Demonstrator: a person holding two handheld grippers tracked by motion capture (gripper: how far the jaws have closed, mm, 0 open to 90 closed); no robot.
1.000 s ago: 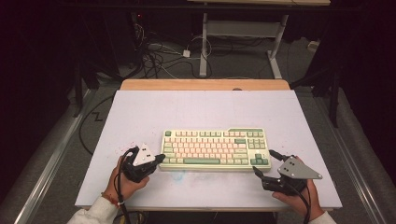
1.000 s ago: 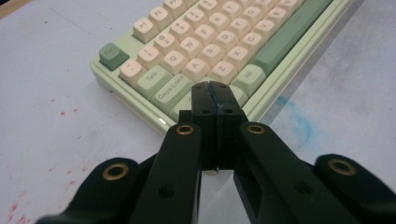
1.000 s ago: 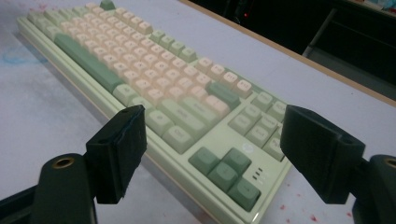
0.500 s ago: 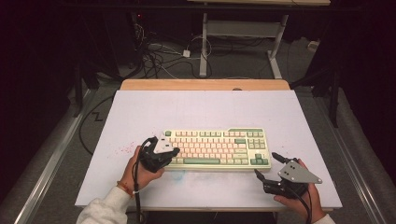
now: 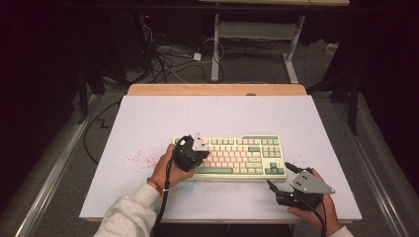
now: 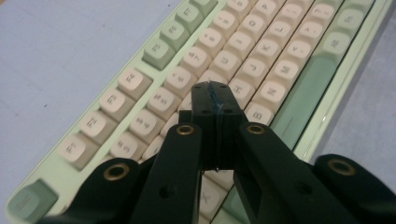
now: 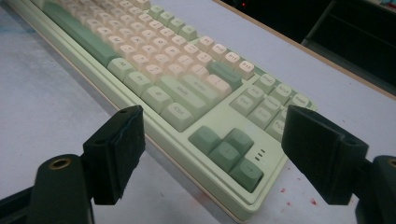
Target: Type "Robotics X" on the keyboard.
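From the left of the high view, the white table point(image 5: 143, 118) has a broad bare stretch running from its left edge in to the keyboard, marked only by a scatter of small red specks point(image 5: 134, 159) on the surface near the person's left wrist. The left gripper point(image 5: 191, 150) sits over the left end of the green and cream keyboard point(image 5: 247, 155), held in the person's left hand point(image 5: 170, 165), whose pale sleeve comes in from the bottom edge. In the left gripper view its two black jaws are pressed flat together with nothing between them, their joined tip point(image 6: 215, 100) above the letter rows, just up from the long green space bar point(image 6: 299, 93); whether the tip touches a key cannot be told. The keyboard lies roughly in the middle of the table, a little nearer the person's edge, its long side parallel to that edge, with a wide bare band of table behind it up to the wooden strip point(image 5: 217, 89) at the far edge. To the right, the right gripper point(image 5: 279, 180) rests low near the front edge, just off the keyboard's near right corner and apart from it, in the person's right hand point(image 5: 316, 210). In the right gripper view its jaws stand wide with nothing between the pads point(image 7: 116, 149), and the arrow keys point(image 7: 231, 151) at the keyboard's corner lie ahead in the gap. Right of that there is bare table to the right edge.
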